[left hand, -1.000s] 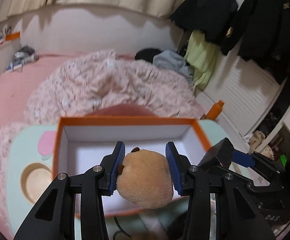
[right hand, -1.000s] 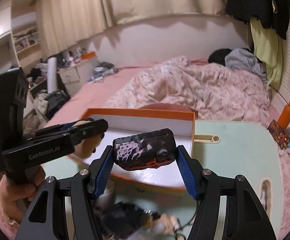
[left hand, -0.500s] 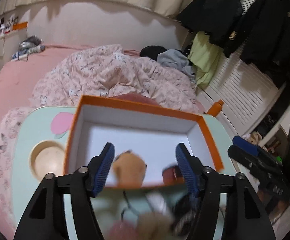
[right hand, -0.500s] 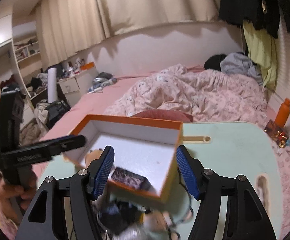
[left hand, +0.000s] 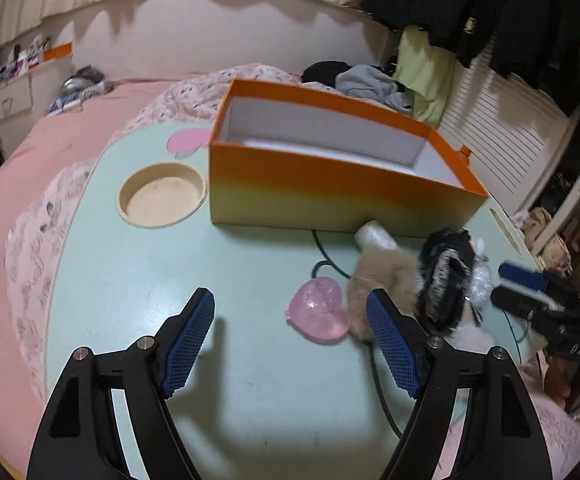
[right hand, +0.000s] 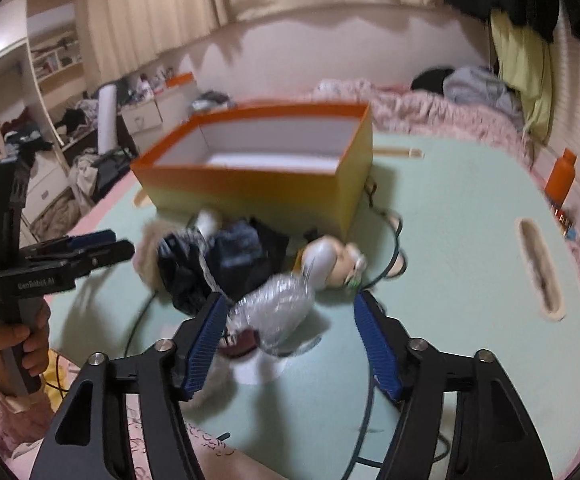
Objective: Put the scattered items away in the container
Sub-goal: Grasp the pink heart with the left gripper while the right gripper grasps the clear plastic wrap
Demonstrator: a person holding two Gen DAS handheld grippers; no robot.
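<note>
Mint table (left hand: 138, 264), orange box (left hand: 330, 184) behind clutter; both grippers' fingers (right hand: 204, 334) apart, empty.

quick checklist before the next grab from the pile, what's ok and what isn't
1. Left claw empty, nothing between its jaws, which have just been opening: ok.
2. Right claw free: pads apart though the jaws have just been closing; clear wrapped bundle lies between them, contact cannot tell.
3. Orange box open on top, room inside: ok.
4. Pink heart-shaped item lies just ahead of the left claw, nothing on top of it: ok.
5. Black cable runs among the pile and under the claws, may snag: not ok.
6. Scattered items boxed: not ok, several are outside on the table.
</note>
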